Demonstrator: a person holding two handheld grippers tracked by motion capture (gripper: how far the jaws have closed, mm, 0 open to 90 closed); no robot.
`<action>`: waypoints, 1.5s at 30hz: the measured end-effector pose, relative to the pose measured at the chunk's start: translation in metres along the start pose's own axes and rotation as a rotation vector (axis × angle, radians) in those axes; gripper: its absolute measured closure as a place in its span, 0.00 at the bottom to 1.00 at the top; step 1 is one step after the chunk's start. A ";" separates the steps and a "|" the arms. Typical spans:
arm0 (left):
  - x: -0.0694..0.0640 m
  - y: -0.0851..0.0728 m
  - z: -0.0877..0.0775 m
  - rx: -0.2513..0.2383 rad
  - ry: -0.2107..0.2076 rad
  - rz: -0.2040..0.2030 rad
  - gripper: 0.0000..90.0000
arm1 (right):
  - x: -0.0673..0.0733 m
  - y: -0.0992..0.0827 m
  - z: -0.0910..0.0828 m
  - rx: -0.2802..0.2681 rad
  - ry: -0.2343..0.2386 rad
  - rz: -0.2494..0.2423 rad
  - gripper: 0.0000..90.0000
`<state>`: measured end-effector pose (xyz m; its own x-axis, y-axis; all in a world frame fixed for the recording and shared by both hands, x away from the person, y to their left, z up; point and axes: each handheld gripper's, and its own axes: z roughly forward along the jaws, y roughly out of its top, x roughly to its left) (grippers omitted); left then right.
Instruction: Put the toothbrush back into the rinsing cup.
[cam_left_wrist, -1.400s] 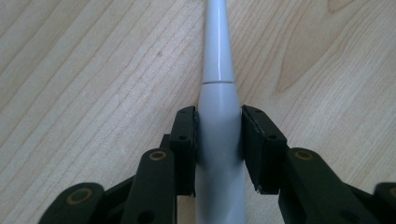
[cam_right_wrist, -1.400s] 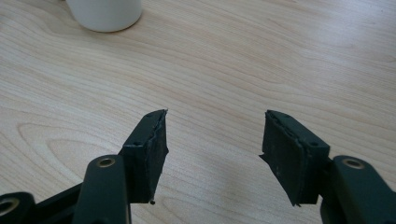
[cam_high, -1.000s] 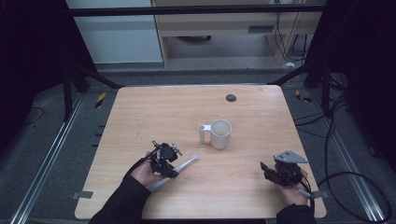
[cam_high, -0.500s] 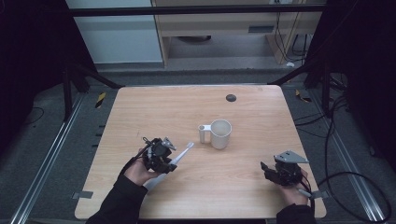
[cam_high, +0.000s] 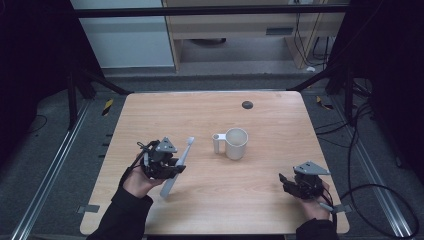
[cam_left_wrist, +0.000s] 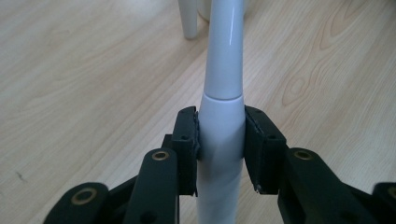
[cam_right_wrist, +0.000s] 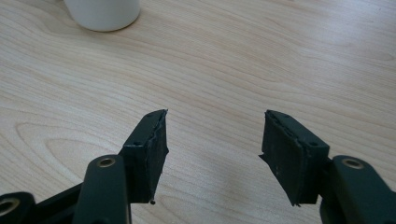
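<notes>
The left tool (cam_high: 176, 167) squeezes a white electric toothbrush (cam_high: 177, 167) by its thick handle, with both black pads pressed on its sides. The toothbrush is lifted off the tabletop (cam_high: 260, 195) and tilts, its brush end pointing toward the far edge. It hangs over the left half, nearer the front edge. A white mug (cam_high: 235, 143) stands near the middle, handle toward the toothbrush. The right tool (cam_high: 286, 181) rests by the front right corner, its jaws wide apart with nothing between them.
</notes>
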<state>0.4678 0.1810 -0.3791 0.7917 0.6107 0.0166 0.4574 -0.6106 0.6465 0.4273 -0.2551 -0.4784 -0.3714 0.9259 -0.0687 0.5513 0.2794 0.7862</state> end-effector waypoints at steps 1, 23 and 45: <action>0.000 0.000 -0.002 -0.018 0.007 -0.004 0.74 | 0.000 0.000 0.000 -0.001 -0.001 -0.002 0.45; 0.009 0.007 -0.016 -0.309 0.134 -0.058 0.74 | 0.001 0.000 0.000 -0.011 -0.013 -0.008 0.45; 0.020 0.039 -0.008 -0.534 0.181 -0.122 0.74 | 0.000 0.000 0.000 -0.016 -0.014 -0.010 0.46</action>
<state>0.4983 0.1731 -0.3477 0.6427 0.7660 0.0171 0.2361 -0.2193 0.9467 0.4271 -0.2547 -0.4781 -0.3660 0.9267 -0.0851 0.5355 0.2845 0.7952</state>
